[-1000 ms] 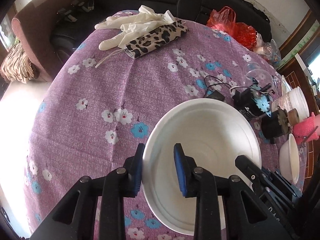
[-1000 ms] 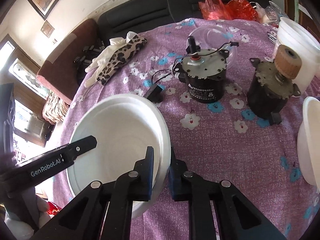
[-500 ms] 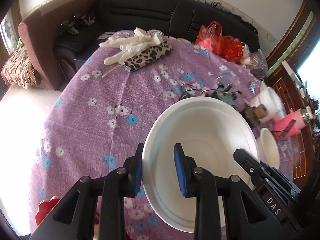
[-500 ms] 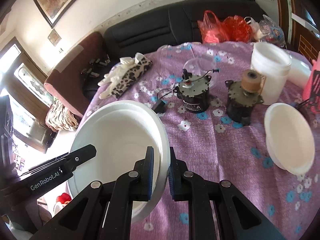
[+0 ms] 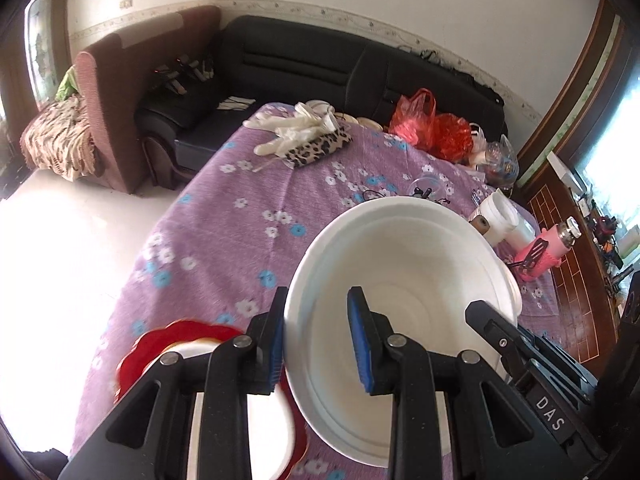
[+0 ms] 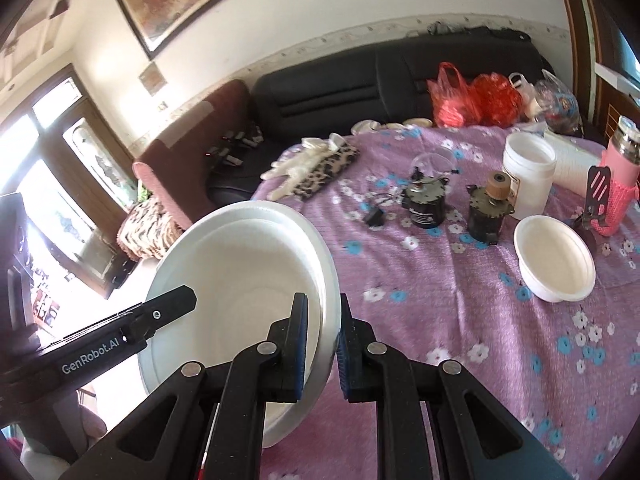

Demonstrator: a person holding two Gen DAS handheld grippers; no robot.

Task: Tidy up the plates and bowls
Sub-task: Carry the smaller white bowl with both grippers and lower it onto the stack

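Evidently the large white foam bowl (image 5: 400,276) is too broad and flimsy for one claw, so both share it: the left gripper (image 5: 316,336) clamps its rim at nine o'clock, the right gripper (image 6: 322,344) pinches three o'clock. It hangs tilted above the purple flowered tablecloth (image 6: 460,320), beside a red-rimmed plate (image 5: 168,344), probably bound for the small white foam bowl (image 6: 554,264).

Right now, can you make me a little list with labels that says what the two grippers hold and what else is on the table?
held: big white bowl
left gripper: shut on the bowl's rim
right gripper: shut on the opposite rim
bowl position: lifted off the table, tilted
under the bowl: red-rimmed plate
also on table: small white bowl, two motors, white tub, pink bottle, gloves
table cover: purple flowered cloth
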